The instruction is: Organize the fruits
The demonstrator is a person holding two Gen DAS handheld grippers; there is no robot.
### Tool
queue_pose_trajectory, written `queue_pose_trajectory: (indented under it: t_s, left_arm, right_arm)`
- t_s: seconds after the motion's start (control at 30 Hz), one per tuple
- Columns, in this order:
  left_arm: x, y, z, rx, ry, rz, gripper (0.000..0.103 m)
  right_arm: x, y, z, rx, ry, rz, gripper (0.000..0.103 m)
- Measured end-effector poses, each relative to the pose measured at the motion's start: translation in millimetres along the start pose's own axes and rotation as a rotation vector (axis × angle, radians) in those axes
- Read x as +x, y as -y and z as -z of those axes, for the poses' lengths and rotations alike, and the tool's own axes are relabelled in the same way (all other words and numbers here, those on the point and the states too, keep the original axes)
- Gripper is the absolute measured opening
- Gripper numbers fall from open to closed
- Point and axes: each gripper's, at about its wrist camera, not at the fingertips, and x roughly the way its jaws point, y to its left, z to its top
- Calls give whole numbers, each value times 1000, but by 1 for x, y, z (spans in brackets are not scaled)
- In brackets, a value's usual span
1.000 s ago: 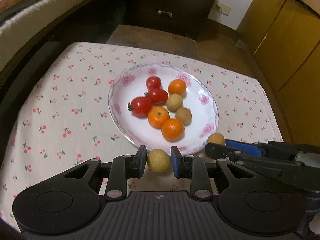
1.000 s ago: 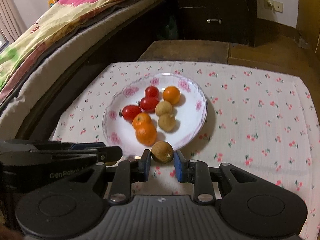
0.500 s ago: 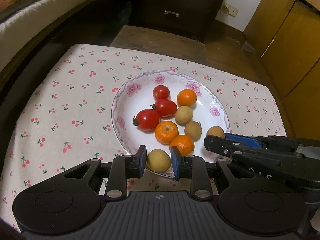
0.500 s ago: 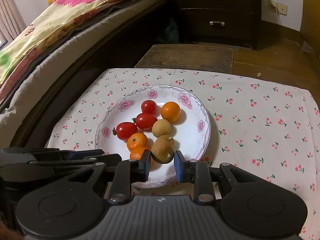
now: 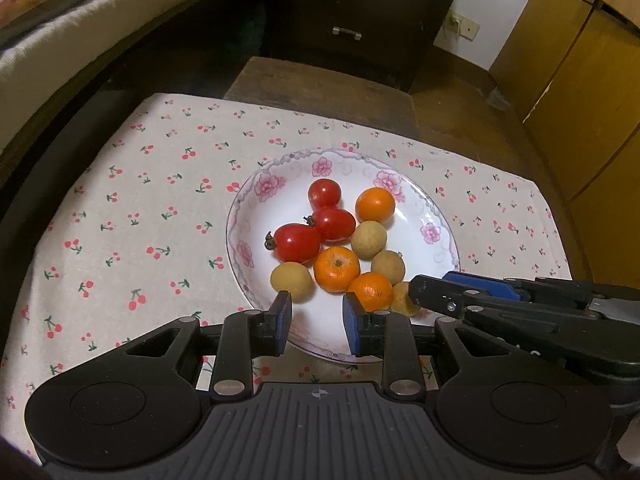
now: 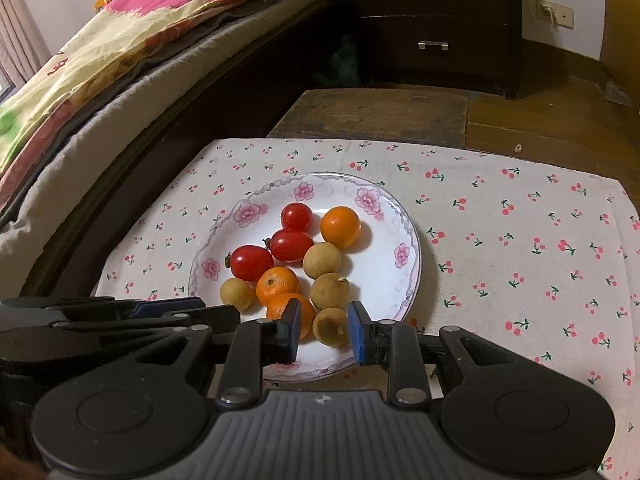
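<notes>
Right now the left gripper (image 5: 316,308) hangs over the near rim of the flowered plate (image 5: 436,216). Its jaws are opening and nothing is between them. Only bare white plate shows in the gap. A pale longan (image 5: 291,282) lies on the plate's near left part, just beyond the tip of the left finger (image 5: 282,316) and apart from the pads. It sits beside a red tomato (image 5: 296,242) and an orange (image 5: 336,269). The right gripper (image 6: 324,314) is over the plate's near edge too, and is clamped on a brown longan (image 6: 330,327) that sits between its blue pads. That fruit is close against a second orange (image 6: 290,310) on its left. Whether it already rests on the plate I cannot tell. Farther in toward the plate's middle lie two more longans (image 6: 322,260), and two more tomatoes (image 6: 297,216) and a third orange (image 6: 340,226) lie toward its far side. The plate stands on a cherry-print cloth (image 6: 520,240), and seen from the left wrist the right gripper reaches in across the plate's near right rim.
</notes>
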Motion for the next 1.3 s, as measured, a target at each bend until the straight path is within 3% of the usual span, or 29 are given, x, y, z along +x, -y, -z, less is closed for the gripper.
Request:
queue_pose_trajectory:
  t_s: [0.77, 1.3]
  left_arm:
    - [-15, 2, 22, 24, 12, -31, 42]
    - [-36, 4, 36, 48, 59, -59, 64]
  right_arm:
    - [-20, -4, 22, 13, -8, 30, 27]
    - [-38, -8, 38, 45, 5, 25, 32]
